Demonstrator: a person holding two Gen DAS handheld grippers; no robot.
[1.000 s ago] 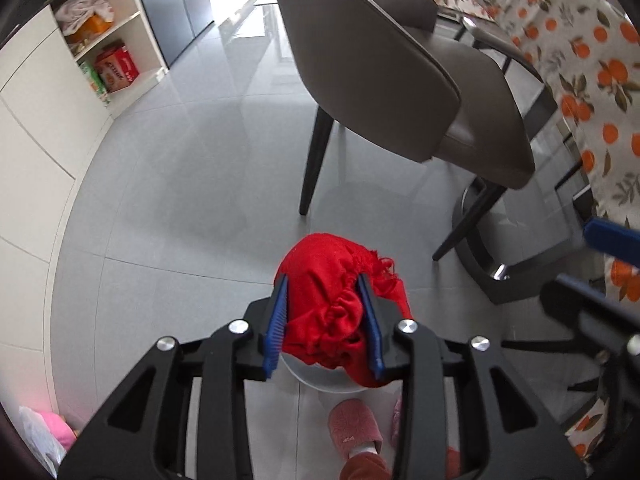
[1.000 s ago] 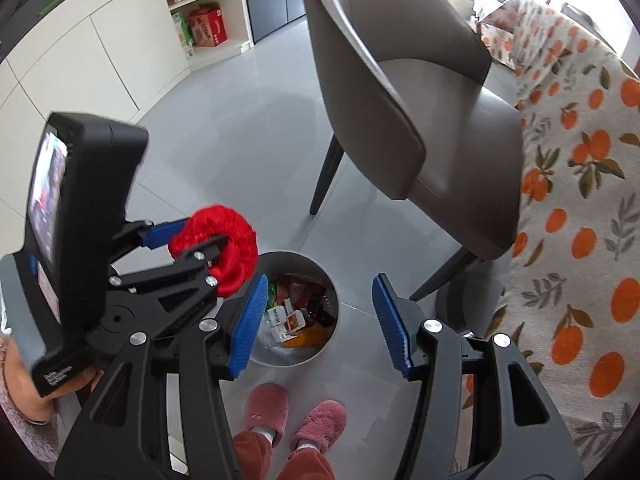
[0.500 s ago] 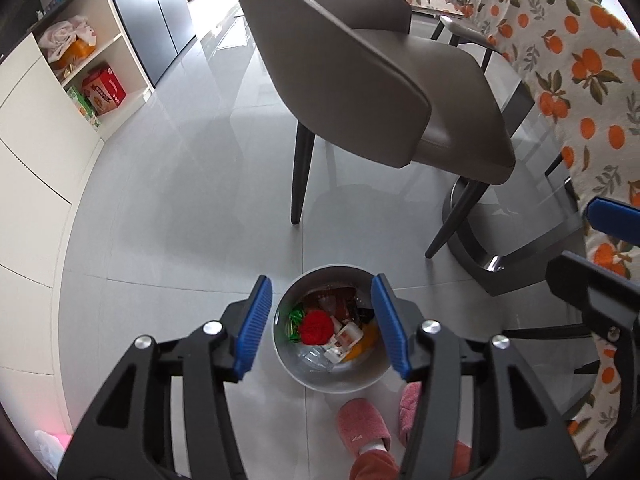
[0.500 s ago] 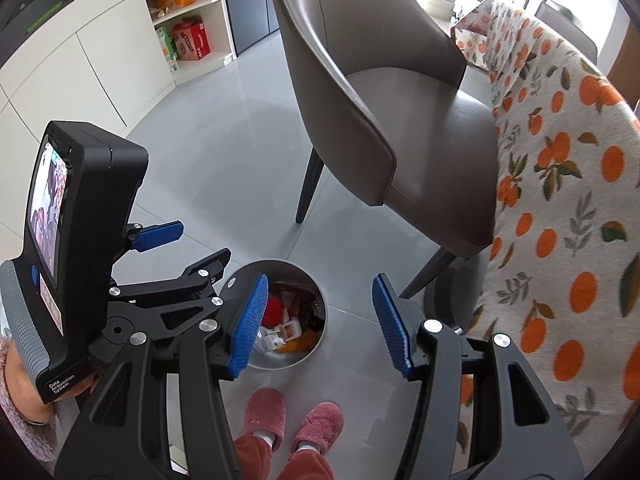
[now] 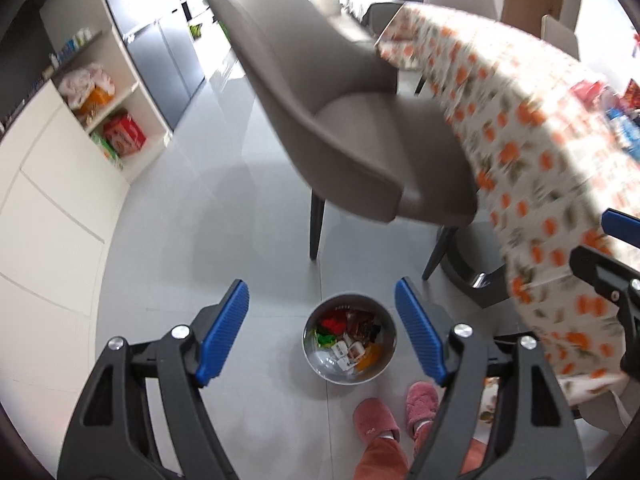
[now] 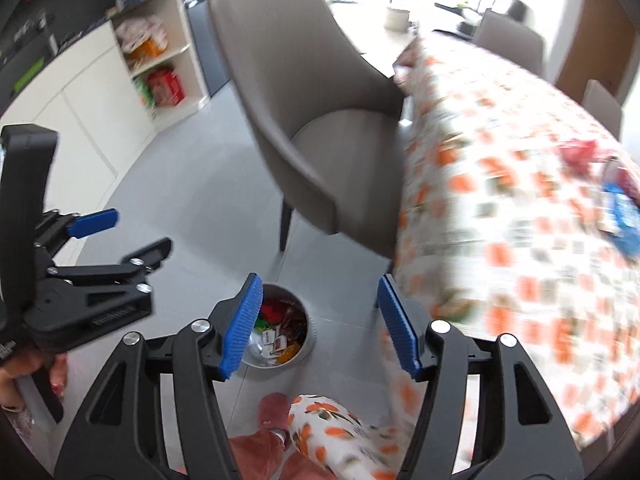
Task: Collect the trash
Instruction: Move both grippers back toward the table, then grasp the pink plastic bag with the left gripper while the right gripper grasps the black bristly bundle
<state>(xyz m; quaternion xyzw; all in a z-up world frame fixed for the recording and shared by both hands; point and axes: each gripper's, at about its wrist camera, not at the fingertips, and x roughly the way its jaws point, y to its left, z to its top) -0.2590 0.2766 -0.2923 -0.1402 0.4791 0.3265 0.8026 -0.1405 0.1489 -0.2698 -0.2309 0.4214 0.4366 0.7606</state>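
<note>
Dropped from the left gripper [image 5: 322, 334], the red crumpled wrapper [image 5: 331, 323] now lies in the round steel bin [image 5: 349, 376] at six o'clock, while both grippers, right gripper [image 6: 320, 326] included, rise empty, jaws opening, toward tabletop litter.

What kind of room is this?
Most likely a home dining area beside a kitchen: an upholstered chair at a table with an orange-print cloth, pantry shelves holding food boxes, and a trash bin on the tiled floor.

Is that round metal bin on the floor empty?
No. The bin stands upright and holds mixed wrappers and packets across its bottom, though not up to its rim.
</note>
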